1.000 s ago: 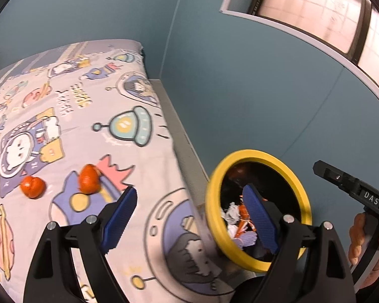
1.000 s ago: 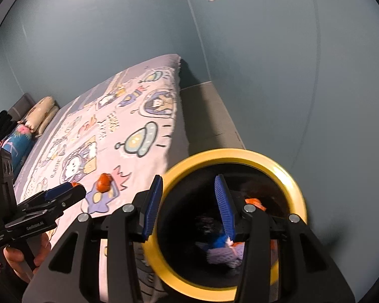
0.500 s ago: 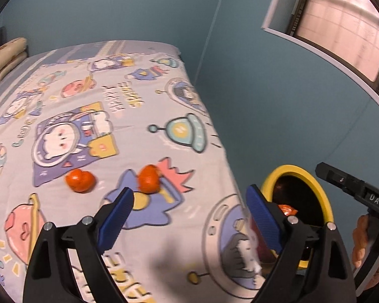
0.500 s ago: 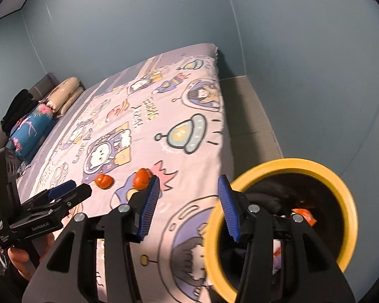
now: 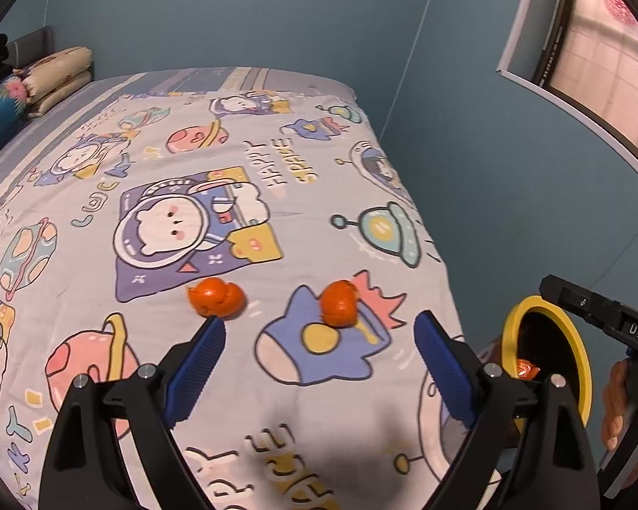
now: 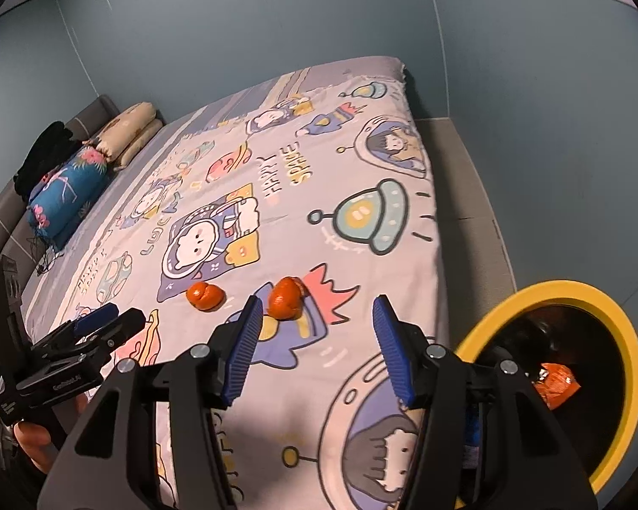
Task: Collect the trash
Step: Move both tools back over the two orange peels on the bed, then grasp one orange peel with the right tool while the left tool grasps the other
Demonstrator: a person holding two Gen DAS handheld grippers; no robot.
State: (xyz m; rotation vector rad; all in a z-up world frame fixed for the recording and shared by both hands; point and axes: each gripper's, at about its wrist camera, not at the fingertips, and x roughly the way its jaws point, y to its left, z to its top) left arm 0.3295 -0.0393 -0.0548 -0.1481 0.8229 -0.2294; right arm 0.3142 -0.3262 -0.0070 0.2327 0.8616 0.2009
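Two orange peel pieces lie on the bed's cartoon sheet: a left one [image 5: 216, 300] [image 6: 205, 296] and a right one [image 5: 339, 302] [image 6: 285, 293]. A yellow-rimmed black trash bin [image 5: 582, 365] [image 6: 629, 365] stands on the floor to the right of the bed, with an orange wrapper [image 6: 557, 383] inside. My left gripper [image 5: 319, 365] is open and empty above the sheet, just short of the peels. My right gripper [image 6: 317, 346] is open and empty, near the right peel. Each gripper also shows in the other's view, the left [image 6: 93, 327] and the right [image 5: 595, 310].
The bed [image 5: 85, 340] has pillows [image 6: 123, 138] and a rolled blue blanket [image 6: 64, 191] at its far left end. Blue walls close the room, with a window [image 5: 608, 42] at the upper right. A grey floor strip [image 6: 468, 195] runs between bed and wall.
Both grippers have swung left, away from over the bin and onto the bed. The peels have come to the middle of both views and the bin has slid to the right edge.
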